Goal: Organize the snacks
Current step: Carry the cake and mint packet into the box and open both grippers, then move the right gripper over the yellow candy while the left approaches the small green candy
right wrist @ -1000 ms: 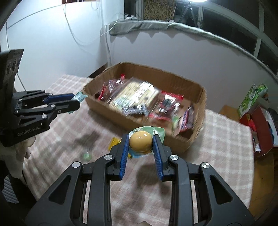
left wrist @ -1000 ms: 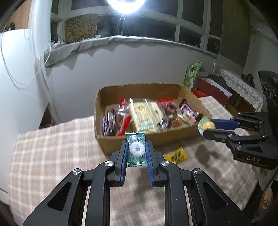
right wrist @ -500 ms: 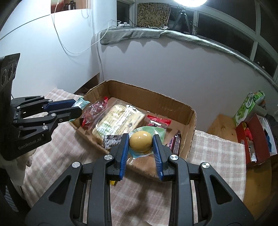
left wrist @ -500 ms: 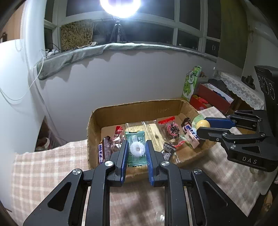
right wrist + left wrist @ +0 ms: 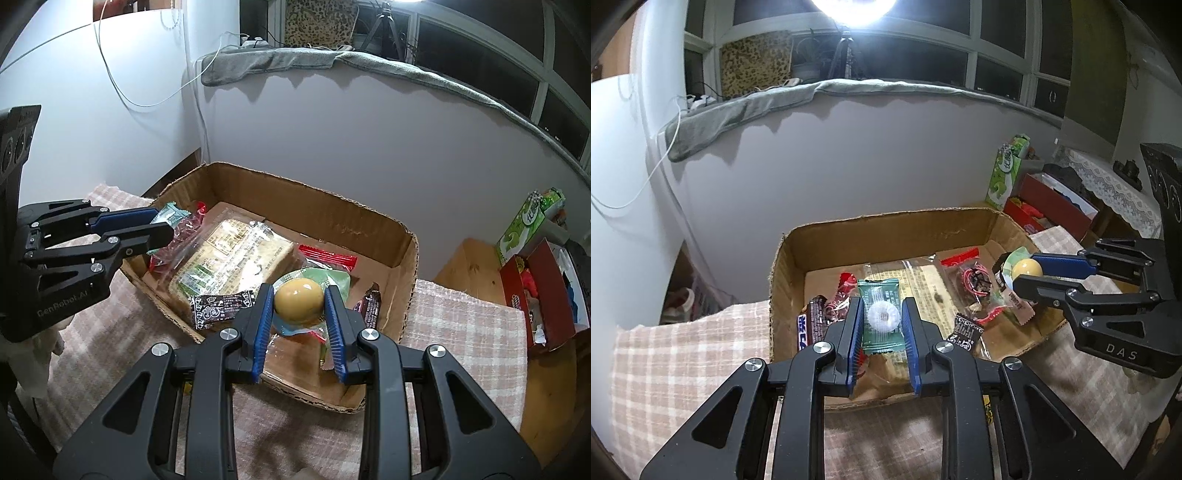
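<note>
Both grippers have been carried forward over the cardboard box since a second ago. A green wrapped candy is clamped in the left gripper, at 6 o'clock over the box. A yellow round snack is squeezed by the right gripper, near the box's 4 o'clock corner.

Both wrist views looked down close over the open brown cardboard box. The left sat at its near-left corner, the right at its near-right; each caught the other.
</note>
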{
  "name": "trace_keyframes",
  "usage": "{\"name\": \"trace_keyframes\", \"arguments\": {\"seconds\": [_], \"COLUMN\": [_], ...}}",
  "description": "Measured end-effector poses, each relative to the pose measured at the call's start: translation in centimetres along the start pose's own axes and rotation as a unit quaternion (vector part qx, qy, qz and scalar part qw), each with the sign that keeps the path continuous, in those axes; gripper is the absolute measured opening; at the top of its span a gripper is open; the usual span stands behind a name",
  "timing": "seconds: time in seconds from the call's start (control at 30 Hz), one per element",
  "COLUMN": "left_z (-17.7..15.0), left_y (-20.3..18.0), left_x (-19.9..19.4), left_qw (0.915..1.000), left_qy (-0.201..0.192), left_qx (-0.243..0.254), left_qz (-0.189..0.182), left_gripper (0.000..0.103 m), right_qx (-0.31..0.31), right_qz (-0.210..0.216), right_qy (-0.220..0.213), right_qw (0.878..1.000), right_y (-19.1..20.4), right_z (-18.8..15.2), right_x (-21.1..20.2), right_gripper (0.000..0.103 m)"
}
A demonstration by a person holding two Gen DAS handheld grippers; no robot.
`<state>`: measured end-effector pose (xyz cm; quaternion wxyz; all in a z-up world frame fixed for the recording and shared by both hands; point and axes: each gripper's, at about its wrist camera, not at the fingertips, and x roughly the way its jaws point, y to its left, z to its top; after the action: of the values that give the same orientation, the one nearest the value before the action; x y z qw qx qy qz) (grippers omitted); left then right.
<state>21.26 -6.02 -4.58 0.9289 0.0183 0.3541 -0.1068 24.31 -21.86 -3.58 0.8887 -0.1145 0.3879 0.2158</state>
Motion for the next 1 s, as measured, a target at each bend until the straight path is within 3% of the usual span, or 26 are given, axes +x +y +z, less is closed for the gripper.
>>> {"name": "trace_keyframes", "arguments": {"seconds": [0.07, 0.13, 0.67, 0.9, 1.0], "left_z": [0.1, 0.1, -1.1, -4.2, -5.8], "left_y": [0.1, 0.1, 1.9, 2.6, 2.4], "left_x": [0.0, -0.2, -3.2, -5.1, -5.6], "left_qw": [1.0, 1.0, 0.9994, 0.9985, 0.998], "left_qy": [0.0, -0.001, -0.009, 0.003, 0.011], "left_qx": [-0.003, -0.003, -0.033, -0.053, -0.06], "left_qz": [0.004, 0.004, 0.002, -0.008, -0.013], "left_gripper": [0.033, 0.033, 0.033, 0.035, 0.043], "right_qx": [-0.002, -0.001, 0.012, 0.008, 0.001], "right_qz": [-0.005, -0.011, 0.0, 0.036, 0.046], "right_qy": [-0.001, -0.005, -0.013, 0.001, 0.013], "right_qw": [1.0, 1.0, 1.0, 0.999, 0.999], "right_y": [0.1, 0.1, 0.3, 1.4, 2.0], "right_z": [0.0, 0.0, -0.9, -3.0, -3.9], "right_x": [0.0, -0.2, -3.0, -4.0, -3.9], "right_gripper": [0.037, 0.052, 0.053, 0.053, 0.053]}}
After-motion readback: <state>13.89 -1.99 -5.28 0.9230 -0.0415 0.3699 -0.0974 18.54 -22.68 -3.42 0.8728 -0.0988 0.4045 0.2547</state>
